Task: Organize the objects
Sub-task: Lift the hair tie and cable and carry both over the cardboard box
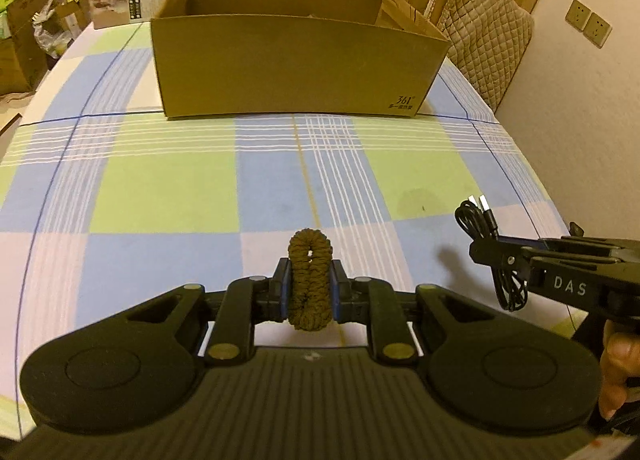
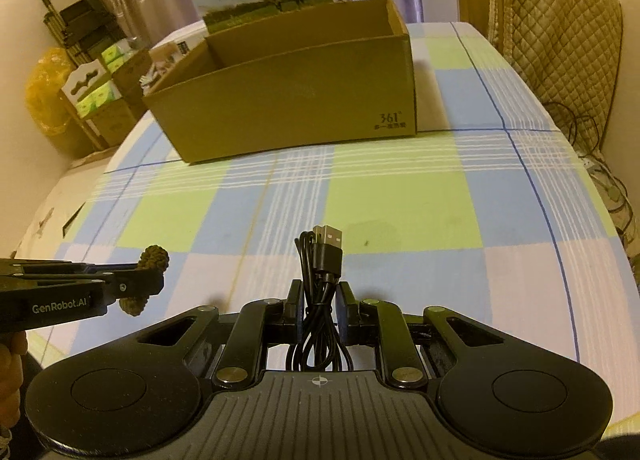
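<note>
While both of my grippers hang over the near edge of the table, each is already loaded: my left gripper [image 1: 310, 292] is clamped on a brown braided rope ring [image 1: 309, 284], its blue pads pressed against the ring's sides so the loop stands upright between them, and my right gripper [image 2: 319, 310] is closed on a bundled black USB cable [image 2: 320, 292], the plug end sticking up past my fingertips and the loops dangling below the pinch. Neither thing touches the checked tablecloth [image 1: 168, 187]; both are carried clear of it, side by side and a little apart. Beyond the open middle of the cloth, toward the far edge of the table, sits the open cardboard box [image 1: 296, 63], its top flaps out of the way. I judge that box to be the goal, so the step in hand is the carry. To do it well I should hold both squeezes firm, lift enough that the hanging cable loops clear the box's near wall, travel forward with the two grippers kept apart so they do not knock together, and let go only once each load is over the box's opening. The cable looks the likelier to snag or slip, being limp and pinched at one spot only.
</note>
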`<act>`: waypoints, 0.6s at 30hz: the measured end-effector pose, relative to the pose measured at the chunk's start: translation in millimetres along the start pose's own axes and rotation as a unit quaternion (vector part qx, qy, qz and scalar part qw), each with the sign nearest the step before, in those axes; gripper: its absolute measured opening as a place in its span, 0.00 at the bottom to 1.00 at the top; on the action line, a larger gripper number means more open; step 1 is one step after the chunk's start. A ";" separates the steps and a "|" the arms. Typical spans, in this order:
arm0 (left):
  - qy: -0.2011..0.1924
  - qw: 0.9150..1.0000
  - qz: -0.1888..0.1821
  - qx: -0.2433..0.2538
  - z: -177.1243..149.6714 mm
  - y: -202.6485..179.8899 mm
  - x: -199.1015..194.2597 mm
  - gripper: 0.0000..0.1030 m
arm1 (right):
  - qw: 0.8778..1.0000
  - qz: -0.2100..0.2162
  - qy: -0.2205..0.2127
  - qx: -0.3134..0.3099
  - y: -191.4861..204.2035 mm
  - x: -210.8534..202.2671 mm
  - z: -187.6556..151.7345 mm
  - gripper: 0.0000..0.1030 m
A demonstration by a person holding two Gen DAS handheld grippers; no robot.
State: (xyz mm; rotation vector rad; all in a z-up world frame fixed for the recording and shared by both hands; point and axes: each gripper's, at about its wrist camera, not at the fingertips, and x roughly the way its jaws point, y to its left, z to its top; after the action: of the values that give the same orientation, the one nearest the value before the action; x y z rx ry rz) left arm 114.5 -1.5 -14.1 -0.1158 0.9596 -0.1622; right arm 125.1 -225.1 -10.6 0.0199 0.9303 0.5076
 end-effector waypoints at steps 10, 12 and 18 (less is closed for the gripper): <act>-0.013 1.000 0.010 -0.005 -9.0 2.9 -32.3 0.15 | 0.999 0.003 -0.016 -0.028 23.0 -23.4 -0.9 0.12; -0.014 1.000 0.012 -0.005 -8.8 2.9 -35.3 0.15 | 0.999 0.001 -0.018 -0.031 24.9 -25.4 -0.7 0.12; -0.011 1.000 0.028 -0.005 -6.7 3.4 -41.2 0.15 | 0.999 -0.004 -0.019 -0.034 25.4 -29.5 0.8 0.12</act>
State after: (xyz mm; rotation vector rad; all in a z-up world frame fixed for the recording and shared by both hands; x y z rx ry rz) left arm 86.1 9.4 14.6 -0.0994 0.9417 -0.1035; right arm 100.9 -215.0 18.2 -0.0354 0.8759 0.5293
